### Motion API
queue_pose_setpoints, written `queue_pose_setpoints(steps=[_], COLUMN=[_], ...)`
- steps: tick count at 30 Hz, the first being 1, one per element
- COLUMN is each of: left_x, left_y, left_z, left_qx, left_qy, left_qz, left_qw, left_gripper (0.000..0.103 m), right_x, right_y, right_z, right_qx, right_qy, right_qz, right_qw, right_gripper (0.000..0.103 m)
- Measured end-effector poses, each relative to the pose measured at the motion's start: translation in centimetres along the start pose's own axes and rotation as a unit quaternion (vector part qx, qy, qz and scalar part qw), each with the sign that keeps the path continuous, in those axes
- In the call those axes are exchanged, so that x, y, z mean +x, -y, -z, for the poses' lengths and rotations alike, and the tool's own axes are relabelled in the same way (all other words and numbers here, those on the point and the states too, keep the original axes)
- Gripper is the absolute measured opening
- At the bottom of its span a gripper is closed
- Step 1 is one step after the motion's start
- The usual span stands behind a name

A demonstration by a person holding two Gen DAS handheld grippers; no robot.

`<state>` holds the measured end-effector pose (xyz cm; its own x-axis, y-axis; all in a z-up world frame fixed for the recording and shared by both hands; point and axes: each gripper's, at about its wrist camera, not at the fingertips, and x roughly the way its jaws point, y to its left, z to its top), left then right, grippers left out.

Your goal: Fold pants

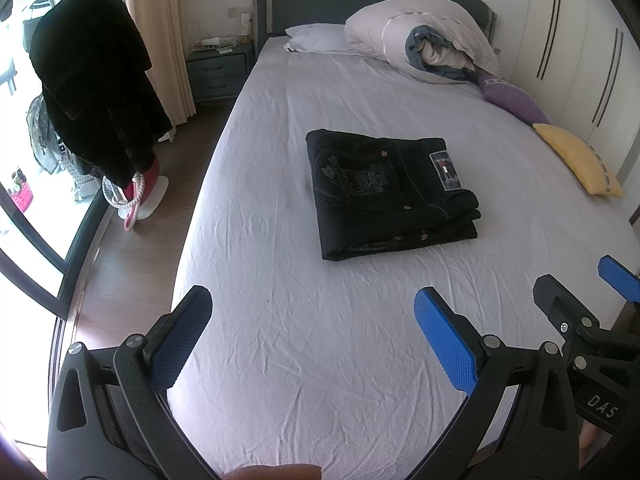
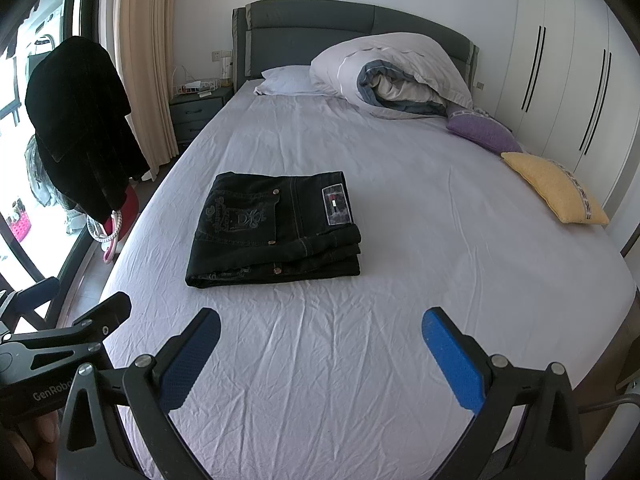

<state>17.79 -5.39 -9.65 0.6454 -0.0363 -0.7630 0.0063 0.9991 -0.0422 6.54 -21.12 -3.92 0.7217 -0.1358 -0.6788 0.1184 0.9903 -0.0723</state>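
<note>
Pants [image 1: 390,192] lie folded in a compact black stack on the bed [image 1: 320,340], well ahead of both spread, empty tongs, left tongs [image 1: 316,340] and right tongs [image 2: 322,356], long axis crosswise, neither hand clearly nearer.

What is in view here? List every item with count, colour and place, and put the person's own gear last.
pants: one, black, folded in a stack mid-bed
bed sheet: one, pale lilac, wrinkled, covering the mattress
headboard: one, dark grey, at the far end
duvet: one, white with blue lining, bundled by the headboard
pillow: one, white, left of the duvet
cushions: two, purple cushion and yellow cushion, along the bed's right edge
nightstand: one, dark grey, left of the bed
curtain: one, beige, by the window
coat: one, black, hanging at left
wardrobe: white, right wall
left gripper: jaws open, holding nothing
right gripper: jaws open, holding nothing
</note>
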Motion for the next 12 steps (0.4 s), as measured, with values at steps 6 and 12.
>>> queue_pose_setpoints(steps=[6, 12], left_x=[0.05, -0.01], left_y=[-0.02, -0.18], left_z=[0.14, 0.31], left_qx=[0.0, 0.0], left_qy=[-0.002, 0.004], left_qz=[0.001, -0.001], left_qw=[1.0, 1.0], left_gripper=[0.103, 0.103], right_x=[-0.01, 0.0], right_y=[0.05, 0.12], right_z=[-0.02, 0.0], right_qx=[0.0, 0.001], right_qy=[0.0, 0.0], right_qz=[0.0, 0.0], right_qw=[1.0, 1.0], right_gripper=[0.103, 0.103])
